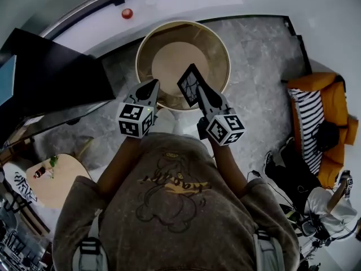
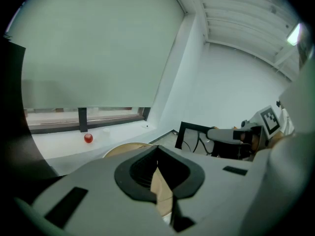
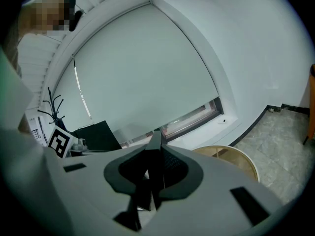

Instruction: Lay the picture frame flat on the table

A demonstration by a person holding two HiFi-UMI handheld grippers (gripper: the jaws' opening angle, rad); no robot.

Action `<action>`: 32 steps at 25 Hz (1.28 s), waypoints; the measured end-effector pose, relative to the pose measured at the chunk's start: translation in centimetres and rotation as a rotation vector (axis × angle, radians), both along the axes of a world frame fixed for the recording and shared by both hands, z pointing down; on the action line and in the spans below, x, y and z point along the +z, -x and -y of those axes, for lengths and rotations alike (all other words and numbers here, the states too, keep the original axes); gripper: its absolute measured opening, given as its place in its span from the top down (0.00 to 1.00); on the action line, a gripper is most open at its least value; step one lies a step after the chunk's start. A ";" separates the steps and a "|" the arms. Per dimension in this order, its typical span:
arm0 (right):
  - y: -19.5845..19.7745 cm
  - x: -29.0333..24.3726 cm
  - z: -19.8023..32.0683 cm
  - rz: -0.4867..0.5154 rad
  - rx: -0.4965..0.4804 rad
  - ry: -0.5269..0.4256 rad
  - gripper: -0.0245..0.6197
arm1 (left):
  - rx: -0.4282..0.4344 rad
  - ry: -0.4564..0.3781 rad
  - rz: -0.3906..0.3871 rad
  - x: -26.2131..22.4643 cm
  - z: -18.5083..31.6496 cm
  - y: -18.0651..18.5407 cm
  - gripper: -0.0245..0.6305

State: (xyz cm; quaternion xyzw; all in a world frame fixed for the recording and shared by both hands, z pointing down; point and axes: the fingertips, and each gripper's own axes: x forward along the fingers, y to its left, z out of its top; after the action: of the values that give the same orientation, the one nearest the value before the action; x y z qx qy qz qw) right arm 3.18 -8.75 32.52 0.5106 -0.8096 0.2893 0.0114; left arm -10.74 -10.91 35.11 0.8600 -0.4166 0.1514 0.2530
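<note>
The picture frame [image 1: 190, 82], dark-rimmed with a glass front, hangs tilted above the round wooden table [image 1: 223, 49]. My right gripper [image 1: 199, 90] is shut on its near edge. In the right gripper view the frame's thin dark edge [image 3: 156, 146] stands upright between the pads. From the left gripper view the frame [image 2: 193, 137] shows side-on, with the right gripper [image 2: 230, 134] behind it. My left gripper [image 1: 153, 84] hovers over the table's near left rim, beside the frame and apart from it. Its jaws are together with nothing in them [image 2: 158, 154].
A red ball [image 1: 127, 13] lies on the white window ledge behind the table. A black desk [image 1: 51, 72] stands at left, and a small round side table [image 1: 56, 179] is lower left. An orange sofa [image 1: 333, 112] with a striped cushion is at right. Grey marble floor surrounds the table.
</note>
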 end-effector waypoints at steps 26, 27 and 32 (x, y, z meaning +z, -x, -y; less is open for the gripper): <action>-3.9 3.3 7.3 0.032 -0.023 0.040 0.84 | -0.018 0.041 0.028 3.0 7.2 -4.1 0.94; -3.8 3.6 7.6 0.032 -0.027 0.044 0.84 | -0.022 0.046 0.027 3.3 7.4 -4.1 0.94; -4.0 5.5 8.9 0.032 -0.051 0.073 0.84 | -0.041 0.069 0.029 5.1 8.4 -4.3 0.94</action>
State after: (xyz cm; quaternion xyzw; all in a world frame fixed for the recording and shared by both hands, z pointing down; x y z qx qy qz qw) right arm 7.17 -17.67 38.06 0.4842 -0.8113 0.3267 0.0243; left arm -6.40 -19.33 40.21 0.8398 -0.4322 0.1731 0.2793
